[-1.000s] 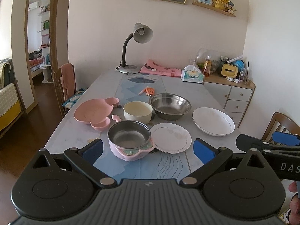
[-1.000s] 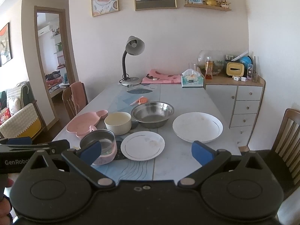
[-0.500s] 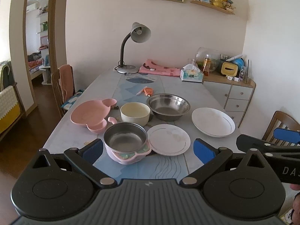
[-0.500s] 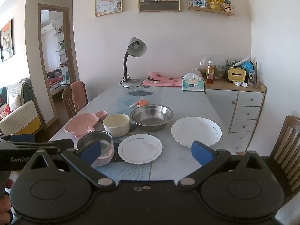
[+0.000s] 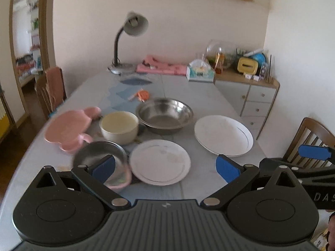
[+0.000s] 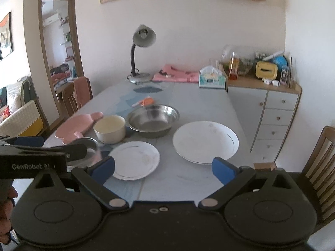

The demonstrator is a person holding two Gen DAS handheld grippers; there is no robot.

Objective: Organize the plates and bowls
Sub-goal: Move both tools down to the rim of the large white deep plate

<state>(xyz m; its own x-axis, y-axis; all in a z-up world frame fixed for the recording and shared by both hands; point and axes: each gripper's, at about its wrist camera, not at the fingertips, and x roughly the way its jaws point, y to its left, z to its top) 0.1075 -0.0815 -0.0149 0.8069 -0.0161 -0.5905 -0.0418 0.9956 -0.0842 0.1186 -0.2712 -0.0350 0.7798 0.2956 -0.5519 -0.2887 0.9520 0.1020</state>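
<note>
Left gripper (image 5: 165,165): you held its blue-padded fingers (image 5: 103,168) spread wide, gripping nothing, low in the left wrist frame above the near table edge.
Right gripper (image 6: 163,167): your fingers (image 6: 223,170) were likewise spread apart and empty, low in the right wrist frame.
Small white plate (image 5: 160,162): flat, round, glossy, with a thin dark rim line; it lay between your left fingers in that view, beyond the tips and not touched. In the right wrist view it sat just past your left-hand pad.
Large white plate (image 6: 206,142): wider and shallowly dished, smooth, with a thin rim line; it lay right of centre, above your right-hand pad and apart from it.
Steel bowl (image 5: 164,115): broad, shiny metal with a flared rim, at centre frame behind the small plate.
Cream bowl (image 5: 119,126): matte, straight-walled and round, just left of the steel bowl.
Pink-based metal bowl (image 5: 98,156): a steel liner in a pink shell, blurred, partly behind your left-hand pad at lower left.
Pink plate (image 5: 68,125): matte and lobed, with ear-like bumps, at middle left beside the cream bowl.
Table (image 5: 184,90): pale, marbled top with a blue patterned runner; all the dishes rested on it.
Desk lamp (image 5: 127,41): grey gooseneck at the upper centre, at the table's far end.
</note>
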